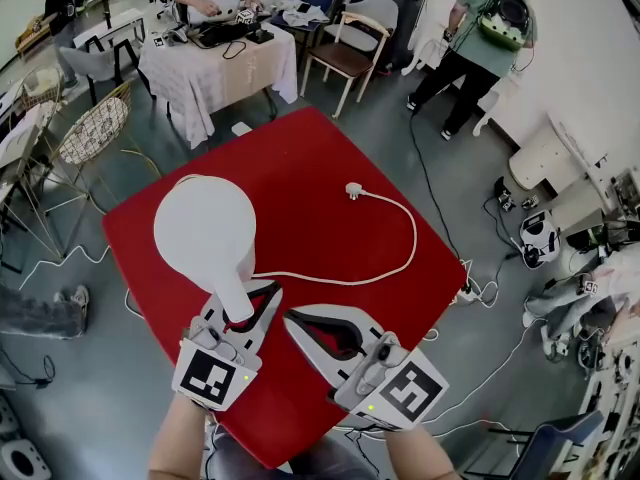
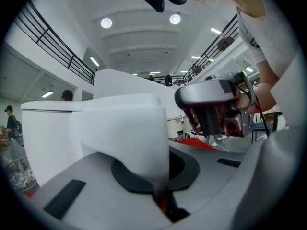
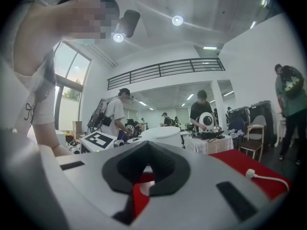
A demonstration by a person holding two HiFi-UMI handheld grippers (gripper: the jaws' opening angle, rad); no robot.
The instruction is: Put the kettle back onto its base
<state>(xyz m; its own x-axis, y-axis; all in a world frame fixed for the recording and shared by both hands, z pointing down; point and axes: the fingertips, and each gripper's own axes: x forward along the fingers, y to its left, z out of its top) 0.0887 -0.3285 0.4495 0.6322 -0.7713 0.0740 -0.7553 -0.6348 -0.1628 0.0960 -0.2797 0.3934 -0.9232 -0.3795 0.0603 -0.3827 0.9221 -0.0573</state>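
Red square table (image 1: 330, 163), far half open: left gripper (image 1: 246, 304) clamps the round white kettle (image 1: 205, 230) by its handle; right gripper (image 1: 293, 320) closed, empty.

Left gripper (image 1: 243, 303) level, jaws clamped on kettle handle (image 1: 228, 280), right gripper (image 1: 292, 320) level beside it, jaws together, empty

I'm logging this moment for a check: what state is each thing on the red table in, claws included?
White round plastic kettle: upright, lid down; whether it sits on its base cannot be told.
Left claw: shut on the kettle's handle.
Right claw: shut, empty.
White power cord: slack on the red table, its plug not plugged in.
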